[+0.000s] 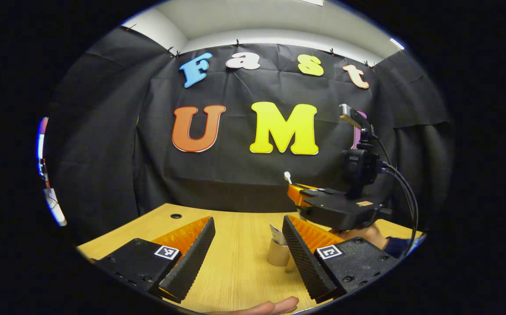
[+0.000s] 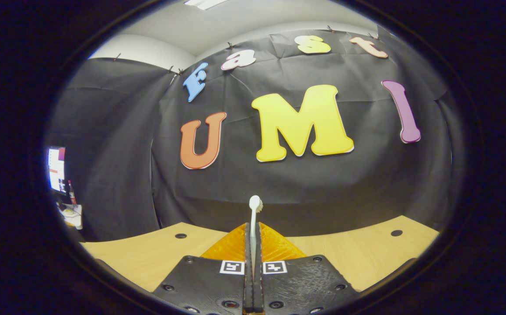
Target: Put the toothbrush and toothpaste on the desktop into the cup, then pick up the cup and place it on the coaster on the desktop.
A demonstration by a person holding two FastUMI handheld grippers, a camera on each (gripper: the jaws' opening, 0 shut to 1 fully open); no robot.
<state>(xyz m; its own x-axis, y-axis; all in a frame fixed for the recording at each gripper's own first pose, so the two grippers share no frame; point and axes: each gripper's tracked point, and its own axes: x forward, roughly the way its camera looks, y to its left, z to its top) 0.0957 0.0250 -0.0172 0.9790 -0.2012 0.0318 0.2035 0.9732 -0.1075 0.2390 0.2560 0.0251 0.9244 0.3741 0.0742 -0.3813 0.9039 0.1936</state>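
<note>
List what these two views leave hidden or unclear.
- Cup, left gripper view: its right side is hidden behind the left gripper's finger; the flat item standing in it is too small to identify.
- Toothbrush, right gripper view: the handle is hidden between the right gripper's shut fingers.
- Right gripper, left gripper view: the hand holding it is mostly hidden.

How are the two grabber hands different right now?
The left gripper has its jaws wide apart and holds nothing, while the right gripper has its jaws pressed together on the toothbrush. The left gripper sits low over the desk, with the cup showing between its jaws; the right gripper is held up above the cup, brush head sticking out in front. Both are held over the same wooden desk.
</note>
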